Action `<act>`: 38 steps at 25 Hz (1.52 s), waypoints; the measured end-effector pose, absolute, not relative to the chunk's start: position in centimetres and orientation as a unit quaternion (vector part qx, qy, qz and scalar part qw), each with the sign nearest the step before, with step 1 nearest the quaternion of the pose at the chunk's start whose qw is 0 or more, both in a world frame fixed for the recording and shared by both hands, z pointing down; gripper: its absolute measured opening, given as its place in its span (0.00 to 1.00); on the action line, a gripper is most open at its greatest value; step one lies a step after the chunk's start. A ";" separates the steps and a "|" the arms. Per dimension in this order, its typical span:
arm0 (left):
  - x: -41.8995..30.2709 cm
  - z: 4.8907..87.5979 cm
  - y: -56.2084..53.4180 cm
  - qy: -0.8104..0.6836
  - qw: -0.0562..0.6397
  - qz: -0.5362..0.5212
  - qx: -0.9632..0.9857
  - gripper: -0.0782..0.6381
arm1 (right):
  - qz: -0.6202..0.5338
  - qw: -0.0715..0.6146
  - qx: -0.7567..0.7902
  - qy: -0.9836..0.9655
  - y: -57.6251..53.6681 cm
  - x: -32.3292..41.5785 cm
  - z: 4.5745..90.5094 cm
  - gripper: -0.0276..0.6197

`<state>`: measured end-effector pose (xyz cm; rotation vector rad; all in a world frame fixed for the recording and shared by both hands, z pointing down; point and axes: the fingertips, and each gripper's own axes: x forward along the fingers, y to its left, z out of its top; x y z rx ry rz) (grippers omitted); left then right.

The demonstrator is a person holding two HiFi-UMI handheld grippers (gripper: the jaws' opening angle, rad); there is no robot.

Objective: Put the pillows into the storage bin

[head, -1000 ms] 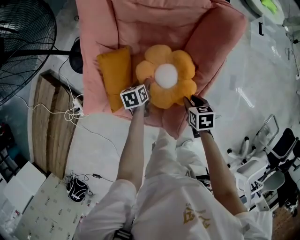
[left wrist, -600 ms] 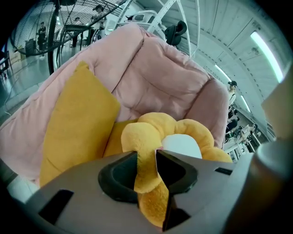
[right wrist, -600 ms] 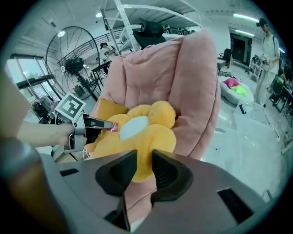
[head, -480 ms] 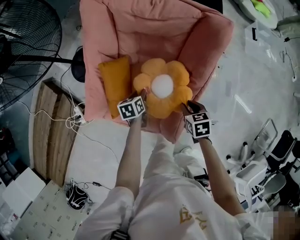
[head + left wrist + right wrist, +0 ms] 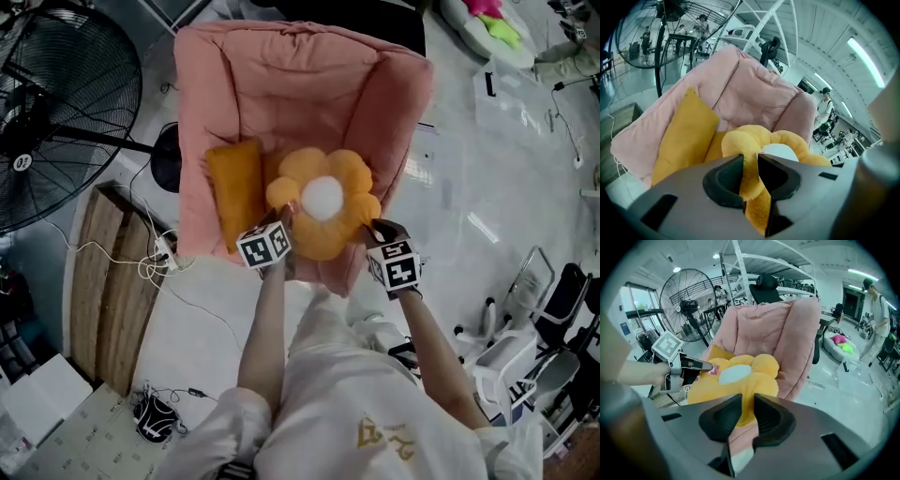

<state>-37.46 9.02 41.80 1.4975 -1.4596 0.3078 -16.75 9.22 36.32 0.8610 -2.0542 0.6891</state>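
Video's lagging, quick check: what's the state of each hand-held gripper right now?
Left hand-held gripper: closed on a petal of the flower pillow; jaws have just been closing.
Right hand-held gripper: closed on the opposite petal; jaws have just been closing.

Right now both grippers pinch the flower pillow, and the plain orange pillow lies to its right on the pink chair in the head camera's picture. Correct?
No: the head view shows the plain orange pillow to the left of the flower pillow, not the right. The rest stands: the left gripper and right gripper, jaws just closing, pinch its petals on the pink chair.
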 end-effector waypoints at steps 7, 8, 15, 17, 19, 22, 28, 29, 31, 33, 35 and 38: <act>-35.1 37.8 9.1 -0.594 0.465 0.118 0.646 0.25 | 0.267 0.378 0.350 -0.814 9.8 -14.5 33.9 0.15; -34.7 37.4 9.1 -0.592 0.462 0.117 0.650 0.25 | 0.267 0.376 0.354 -0.814 9.8 -14.0 33.7 0.14; -31.8 34.4 8.2 -0.577 0.440 0.104 0.681 0.23 | 0.259 0.359 0.377 -0.814 9.5 -11.2 31.7 0.11; -30.7 33.7 8.0 -0.570 0.434 0.102 0.691 0.23 | 0.261 0.352 0.385 -0.812 9.6 -10.2 31.3 0.11; -29.6 33.0 8.1 -0.564 0.423 0.100 0.702 0.22 | 0.262 0.345 0.394 -0.811 9.9 -9.0 30.8 0.10; -28.0 32.1 8.3 -0.559 0.405 0.102 0.716 0.22 | 0.258 0.337 0.404 -0.810 10.3 -7.6 29.9 0.10; -24.8 30.7 8.8 -0.546 0.399 0.104 0.729 0.21 | 0.250 0.328 0.418 -0.810 11.1 -4.4 28.6 0.10; -24.3 30.3 8.6 -0.543 0.396 0.104 0.733 0.21 | 0.250 0.324 0.421 -0.809 11.1 -4.0 28.3 0.10; -23.4 29.5 8.5 -0.536 0.389 0.102 0.742 0.21 | 0.251 0.316 0.431 -0.807 11.3 -3.1 27.8 0.10; -22.3 28.8 8.6 -0.527 0.383 0.102 0.752 0.21 | 0.252 0.310 0.442 -0.803 11.7 -1.9 27.5 0.10; -20.7 28.3 8.5 -0.515 0.378 0.103 0.762 0.21 | 0.254 0.305 0.454 -0.798 12.1 -0.4 27.4 0.10; -17.8 28.3 8.4 -0.491 0.377 0.109 0.778 0.20 | 0.264 0.303 0.476 -0.782 12.7 2.4 27.7 0.10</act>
